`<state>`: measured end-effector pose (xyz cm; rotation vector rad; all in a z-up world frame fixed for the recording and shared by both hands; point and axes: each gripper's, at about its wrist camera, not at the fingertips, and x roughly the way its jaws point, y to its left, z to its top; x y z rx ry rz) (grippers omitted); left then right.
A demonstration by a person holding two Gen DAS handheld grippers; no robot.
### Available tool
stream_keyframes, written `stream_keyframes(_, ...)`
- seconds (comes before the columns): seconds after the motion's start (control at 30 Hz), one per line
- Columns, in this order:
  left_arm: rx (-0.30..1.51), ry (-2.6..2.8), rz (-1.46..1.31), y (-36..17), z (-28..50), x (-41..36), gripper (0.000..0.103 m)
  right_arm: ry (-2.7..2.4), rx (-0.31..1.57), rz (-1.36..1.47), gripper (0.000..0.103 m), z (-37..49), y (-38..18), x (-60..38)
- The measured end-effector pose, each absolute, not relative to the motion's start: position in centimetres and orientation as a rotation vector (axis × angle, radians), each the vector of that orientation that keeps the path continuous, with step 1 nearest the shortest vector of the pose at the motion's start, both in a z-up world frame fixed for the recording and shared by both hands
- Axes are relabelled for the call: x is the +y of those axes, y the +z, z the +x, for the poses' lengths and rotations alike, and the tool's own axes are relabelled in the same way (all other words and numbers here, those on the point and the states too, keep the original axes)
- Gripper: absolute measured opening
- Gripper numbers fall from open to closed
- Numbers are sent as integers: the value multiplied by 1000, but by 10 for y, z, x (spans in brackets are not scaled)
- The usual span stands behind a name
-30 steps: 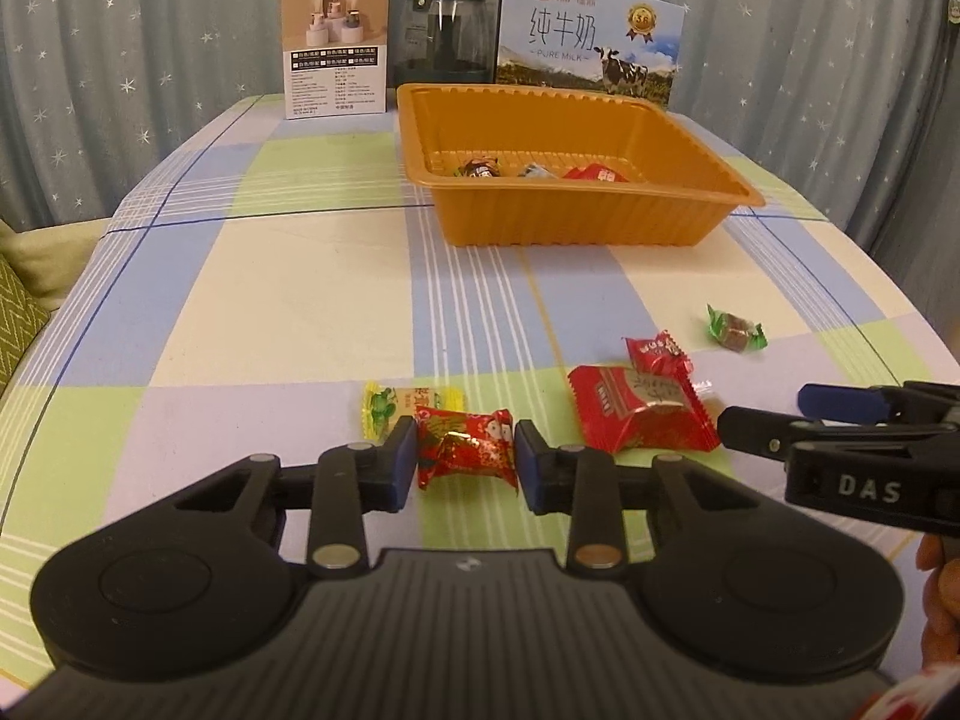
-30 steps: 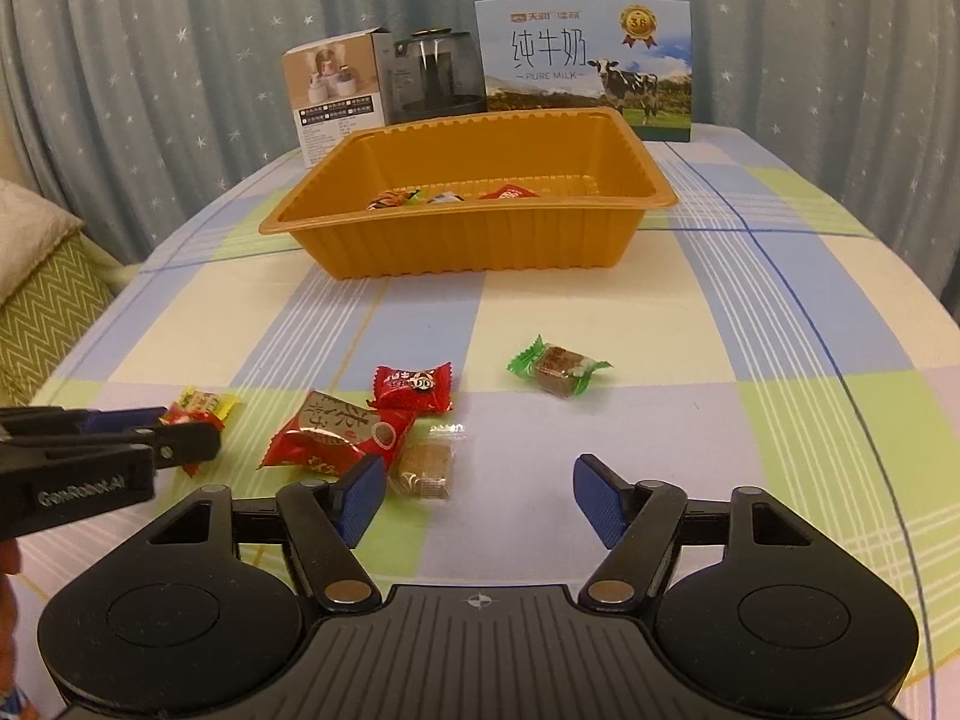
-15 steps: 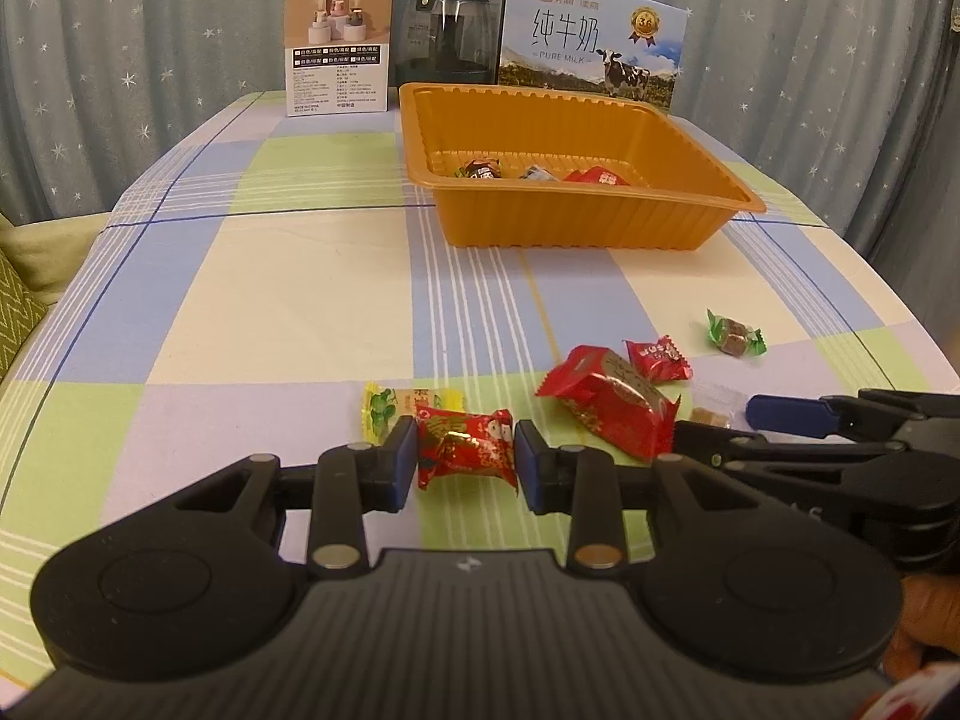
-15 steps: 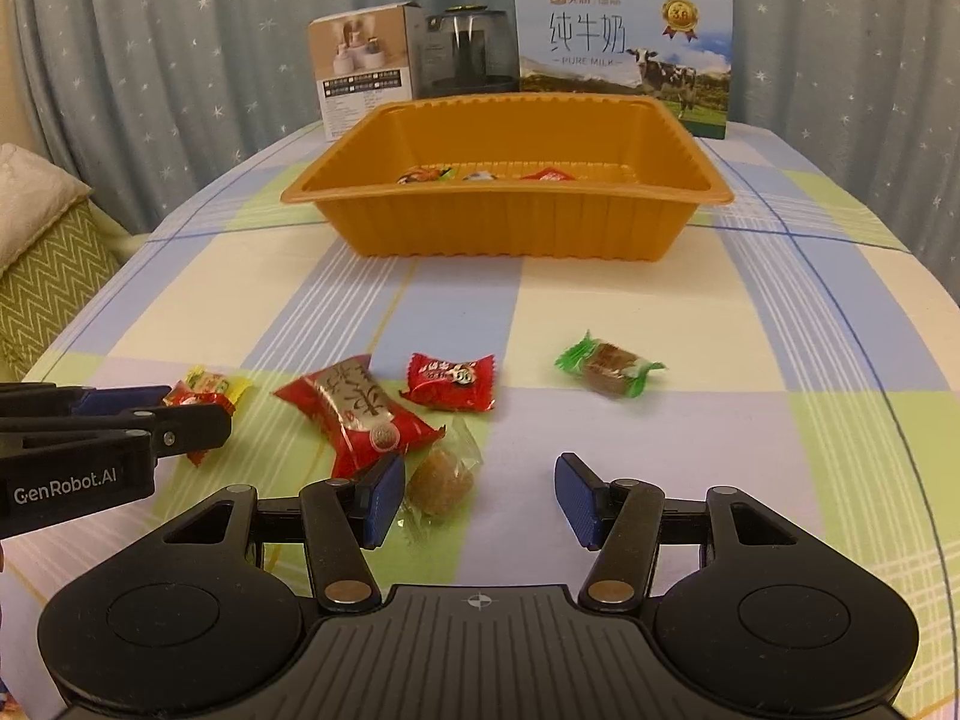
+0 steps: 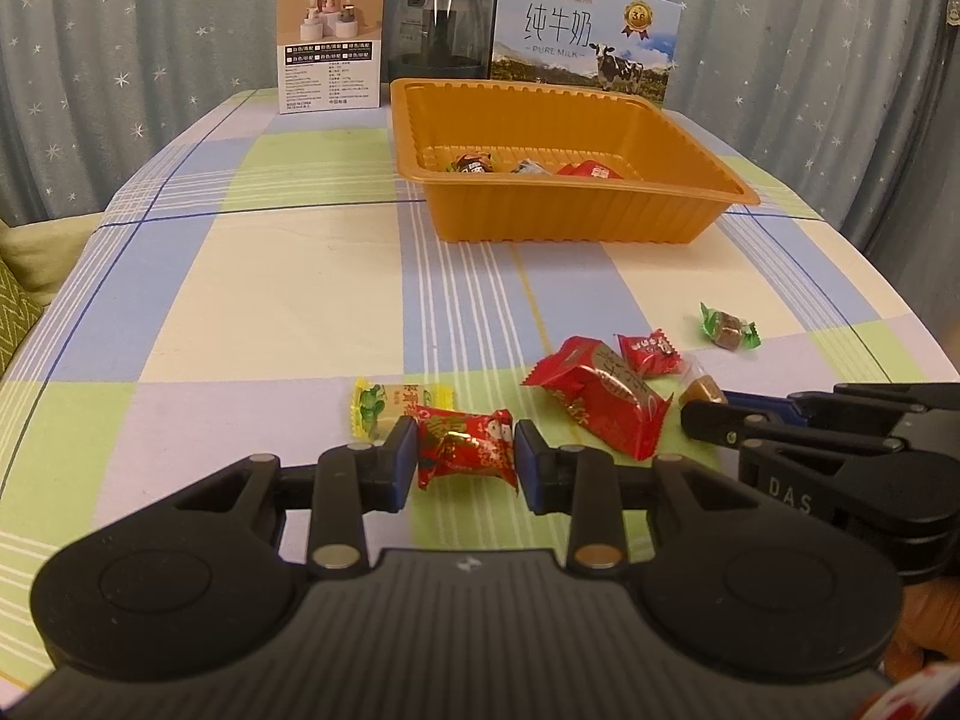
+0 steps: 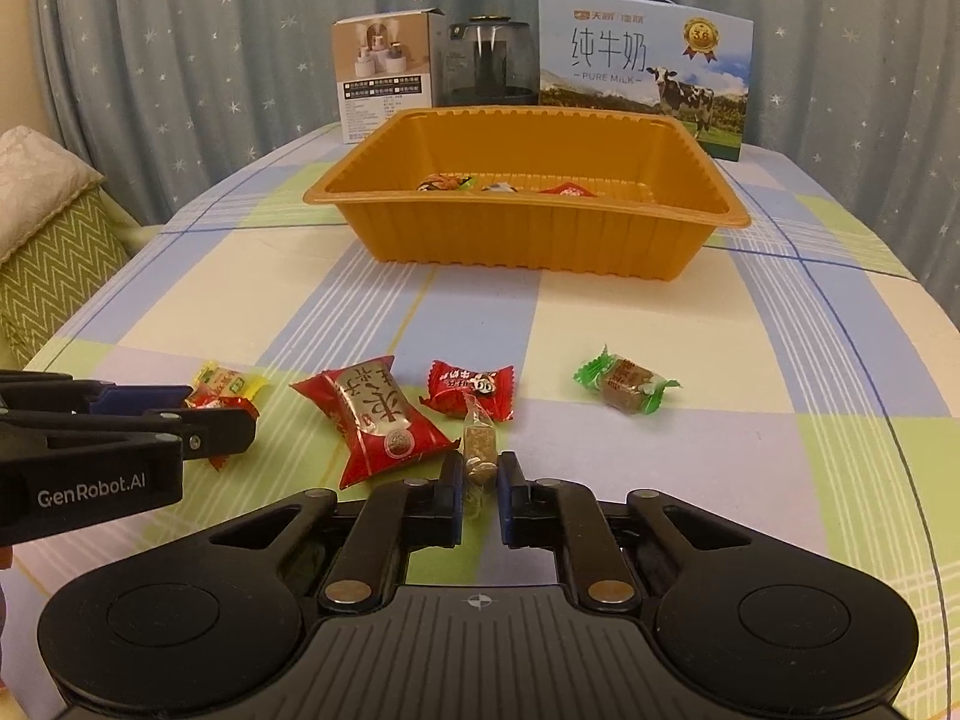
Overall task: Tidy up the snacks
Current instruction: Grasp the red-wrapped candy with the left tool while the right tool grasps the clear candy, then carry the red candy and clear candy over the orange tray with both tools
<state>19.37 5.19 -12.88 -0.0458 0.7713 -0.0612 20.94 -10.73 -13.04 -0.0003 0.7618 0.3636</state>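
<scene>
While the left gripper clamps a red wrapped candy between its blue pads, low on the checked tablecloth, the right gripper has just snapped its jaws in on a clear-wrapped brown candy and now pinches it tight. Everything sits on the near side of the orange tray. Just behind the left's red candy lies a yellow candy, touching it. Nearer the tray's middle line, a big red packet lies tilted, a small red candy just beside it, right behind the pinched brown one. Off to the right, apart from the rest, a green-wrapped candy lies alone. Inside the tray, a few wrapped snacks rest along its floor. Behind the tray stand a small box, a dark kettle and a milk carton.
</scene>
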Motion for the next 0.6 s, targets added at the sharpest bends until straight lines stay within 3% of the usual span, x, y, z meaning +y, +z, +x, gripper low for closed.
stream_keyframes(0.6, 739, -118, -52, -104, 202, 31, 31, 327, 708, 23, 11, 203, -101, -128)
